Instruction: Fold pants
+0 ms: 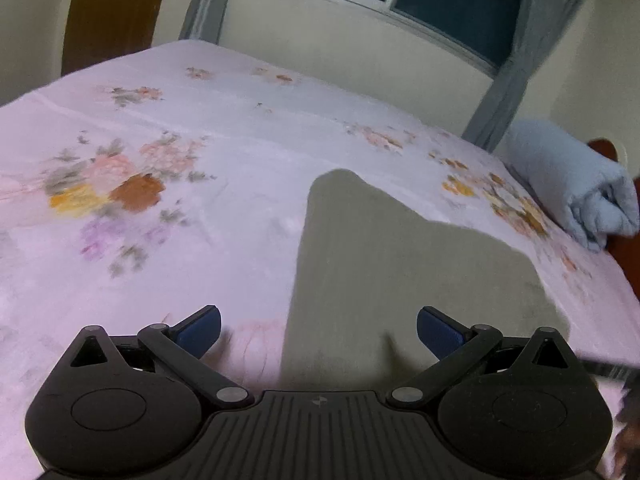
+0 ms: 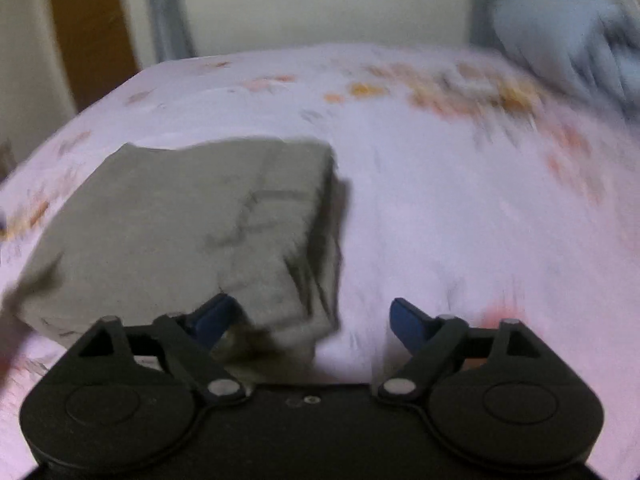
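I see both tongs spread apart, gripping nothing: left tongs (image 1: pixel 319 330) low in frame over the grey pants (image 1: pixel 384 264), right tongs (image 2: pixel 312 322) beside the folded stack on the bed (image 2: pixel 460 208).

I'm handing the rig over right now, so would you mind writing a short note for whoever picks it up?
Left hand-held gripper: open, holding nothing, above the near edge of the pants.
Right hand-held gripper: open, nothing pinched; the pants' near corner lies by its left finger.
The pants, grey, lie on the flowered bed sheet as a folded stack of layers. A rolled blue towel sits at the bed's far right edge.
Done: folded into a compact block, as far as the blurred views show.
Left: check the edges are square and tidy if needed.
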`<state>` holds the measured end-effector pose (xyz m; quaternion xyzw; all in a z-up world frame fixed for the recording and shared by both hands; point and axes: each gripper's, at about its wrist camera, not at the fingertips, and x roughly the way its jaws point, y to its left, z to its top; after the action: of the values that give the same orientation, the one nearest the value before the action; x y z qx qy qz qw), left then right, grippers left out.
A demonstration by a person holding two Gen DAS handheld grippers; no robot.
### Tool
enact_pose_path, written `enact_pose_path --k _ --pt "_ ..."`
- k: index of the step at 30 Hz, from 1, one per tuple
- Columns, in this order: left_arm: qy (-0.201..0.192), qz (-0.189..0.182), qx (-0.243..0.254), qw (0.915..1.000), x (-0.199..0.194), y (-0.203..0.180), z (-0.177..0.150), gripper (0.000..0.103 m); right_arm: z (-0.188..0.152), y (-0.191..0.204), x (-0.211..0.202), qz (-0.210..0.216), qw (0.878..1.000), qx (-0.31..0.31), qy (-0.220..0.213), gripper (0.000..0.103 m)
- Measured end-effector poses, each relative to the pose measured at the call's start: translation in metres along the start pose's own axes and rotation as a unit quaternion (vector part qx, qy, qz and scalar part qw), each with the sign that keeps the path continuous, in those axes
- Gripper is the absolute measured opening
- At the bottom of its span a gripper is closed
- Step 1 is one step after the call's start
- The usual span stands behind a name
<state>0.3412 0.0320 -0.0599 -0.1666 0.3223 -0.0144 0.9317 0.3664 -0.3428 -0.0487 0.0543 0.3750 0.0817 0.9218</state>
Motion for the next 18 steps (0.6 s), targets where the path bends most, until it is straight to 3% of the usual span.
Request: enact_pose_path --k 4,6,11,13,18 --pt "-0.026 0.012 0.036 0.999 -0.062 0.0 -0.018 0.103 -0.018 -0.018 -0.083 0.047 0.996 0.019 -0.074 0.084" --pt "-0.046 0.014 0.072 0.9962 -0.095 -0.006 -0.032 0.103 -0.038 -0.022 -0.131 0.068 0.991 0.0 -0.115 0.097" --pt "-0.09 0.02 0.117 0.9889 -0.178 -0.022 -0.08 0.103 -0.104 -0.013 -0.226 0.051 0.977 -0.089 -0.186 0.097" --pt "-0.1 0.024 0.122 0.9871 -0.206 -0.028 -0.1 0.103 -0.125 -0.009 -0.249 0.056 0.974 -0.099 -0.198 0.097" --pt "-0.115 0.025 0.139 0.9833 -0.259 -0.044 -0.146 0.103 -0.17 -0.006 -0.277 0.023 0.968 -0.086 -0.233 0.097"
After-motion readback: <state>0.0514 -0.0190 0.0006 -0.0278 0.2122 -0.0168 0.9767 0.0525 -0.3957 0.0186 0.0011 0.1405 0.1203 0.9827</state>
